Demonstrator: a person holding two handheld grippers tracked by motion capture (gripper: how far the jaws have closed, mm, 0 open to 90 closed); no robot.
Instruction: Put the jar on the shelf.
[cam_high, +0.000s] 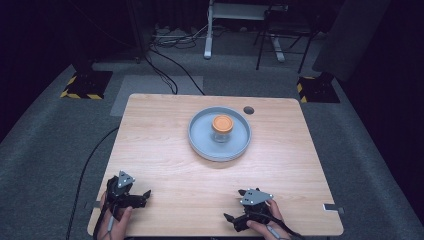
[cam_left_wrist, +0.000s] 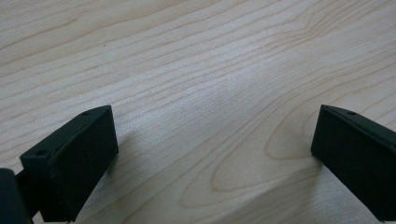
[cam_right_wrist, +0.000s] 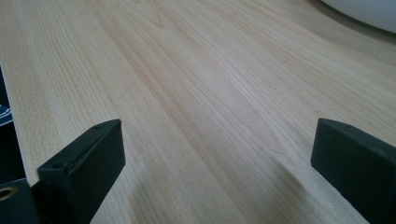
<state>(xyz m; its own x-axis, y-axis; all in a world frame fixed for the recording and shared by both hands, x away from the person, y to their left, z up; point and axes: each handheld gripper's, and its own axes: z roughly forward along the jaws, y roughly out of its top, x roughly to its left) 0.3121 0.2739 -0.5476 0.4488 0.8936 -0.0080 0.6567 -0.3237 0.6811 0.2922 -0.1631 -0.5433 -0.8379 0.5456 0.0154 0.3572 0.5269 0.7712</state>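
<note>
Both hand-held grippers gaping, left (cam_high: 146, 193), right (cam_high: 228, 218), unlabelled orange-lidded jar (cam_high: 222, 128) in tray (cam_high: 200, 145)

I'm working in what looks like a recording lab or studio. A light wooden desk (cam_high: 165, 150) stands on grey carpet (cam_high: 45, 140) among black curtains, yellow-and-black striped stand bases (cam_high: 86, 84) and loose floor cables (cam_high: 165, 70).

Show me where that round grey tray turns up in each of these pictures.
High view: the grey tray sits mid-table, towards the far edge, with an orange-lidded jar standing in it.
Left gripper view: bare wood grain between the two black fingers.
Right gripper view: a pale curved edge, apparently the tray, in the top right corner.
Shared landmark: the light wooden table.
</note>
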